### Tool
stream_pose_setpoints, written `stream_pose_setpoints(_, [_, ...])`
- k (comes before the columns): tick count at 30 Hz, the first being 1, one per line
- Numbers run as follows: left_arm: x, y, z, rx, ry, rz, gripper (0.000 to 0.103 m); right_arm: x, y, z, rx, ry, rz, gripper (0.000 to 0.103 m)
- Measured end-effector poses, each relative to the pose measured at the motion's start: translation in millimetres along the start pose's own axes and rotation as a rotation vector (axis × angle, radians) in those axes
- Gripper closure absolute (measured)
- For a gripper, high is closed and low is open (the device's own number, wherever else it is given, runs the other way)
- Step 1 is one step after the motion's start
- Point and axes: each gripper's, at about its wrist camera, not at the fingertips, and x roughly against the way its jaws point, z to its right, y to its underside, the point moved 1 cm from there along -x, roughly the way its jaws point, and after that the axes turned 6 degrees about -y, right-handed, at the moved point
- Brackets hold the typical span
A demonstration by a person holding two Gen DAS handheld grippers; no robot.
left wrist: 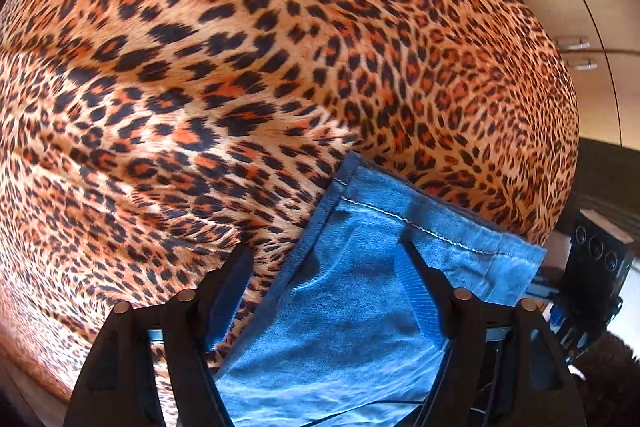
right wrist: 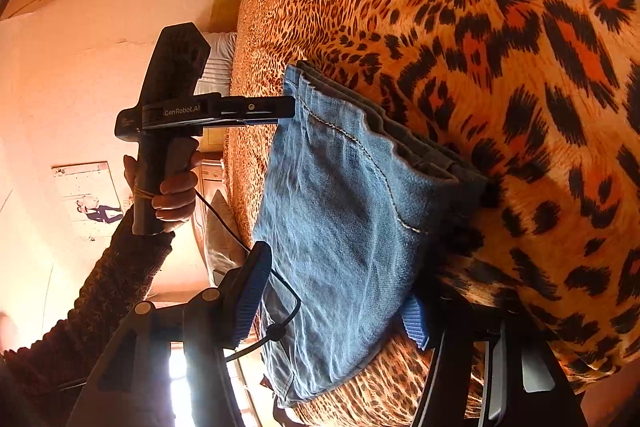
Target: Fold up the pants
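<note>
The blue denim pants (right wrist: 344, 211) lie folded on the leopard-print bedspread (right wrist: 500, 27). In the left wrist view the hemmed end of the pants (left wrist: 360, 299) lies between my left gripper's (left wrist: 326, 263) spread fingers, the right finger (left wrist: 424, 287) on the cloth. In the right wrist view my right gripper (right wrist: 336, 291) is open around the near part of the pants, one blue pad (right wrist: 252, 291) at the left, the other (right wrist: 414, 323) under the cloth's right edge. The left gripper's fingers (right wrist: 256, 109) touch the pants' far hem corner.
The bedspread (left wrist: 240, 67) covers the whole bed. Wooden cupboards (left wrist: 592, 27) stand beyond the bed's right edge. A dark device (left wrist: 596, 259) sits low at right. A white pillow (right wrist: 218, 67) and a pink wall with a poster (right wrist: 90, 199) are at left.
</note>
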Motion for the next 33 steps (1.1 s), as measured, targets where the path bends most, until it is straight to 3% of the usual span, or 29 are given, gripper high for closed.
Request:
stream_pose_setpoints(1, [-2.8, -0.1, 5.9, -0.031, -0.007, -0.004, 0.015, 2.7, 2.3, 1.4, 0.004, -0.003, 0.004, 0.043])
stream_pose_setpoints(5, [-15.0, 3.5, 38.1, -0.178, -0.105, 0.011, 0.011, 6.1, 4.5, 2.7, 0.012, -0.02, 0.018, 0.043])
stream_pose_setpoints(8, [-13.3, 4.3, 53.4, -0.21, -0.056, 0.023, 0.031, 9.3, 4.4, 5.8, 0.008, -0.043, 0.02, 0.043])
stream_pose_setpoints(9, [-15.6, 3.4, 54.7, -0.213, -0.072, 0.023, 0.032, 10.3, 4.1, 7.2, 0.003, -0.053, 0.02, 0.043])
stream_pose_setpoints(10, [-18.2, 1.7, 53.4, -0.212, -0.085, 0.019, 0.04, 11.3, 4.0, 8.6, -0.002, -0.062, 0.021, 0.043])
stream_pose_setpoints(14, [-12.7, -3.4, 39.0, -0.107, -0.074, 0.02, 0.056, 14.2, 2.8, 13.7, -0.017, -0.096, 0.023, 0.043])
stream_pose_setpoints(17, [-12.7, 3.3, 39.3, -0.075, -0.111, 0.045, 0.072, 14.5, 0.2, 15.9, -0.033, -0.103, 0.034, 0.046])
stream_pose_setpoints(19, [-14.1, 6.9, 43.3, -0.055, -0.141, 0.065, 0.083, 13.7, -2.6, 16.1, -0.044, -0.07, 0.046, 0.066])
stream_pose_setpoints(21, [-15.5, 11.8, 46.0, -0.029, -0.167, 0.083, 0.088, 11.4, -5.4, 19.6, -0.048, -0.043, 0.046, 0.081])
stream_pose_setpoints(26, [-1.4, 34.7, 46.2, 0.05, -0.139, 0.159, 0.092, 16.0, -1.6, 6.9, 0.032, -0.027, 0.066, 0.088])
stream_pose_setpoints(33, [36.8, 85.6, 39.7, 0.119, -0.115, 0.258, 0.092, 10.8, 12.1, -58.5, 0.274, -0.019, 0.051, 0.088])
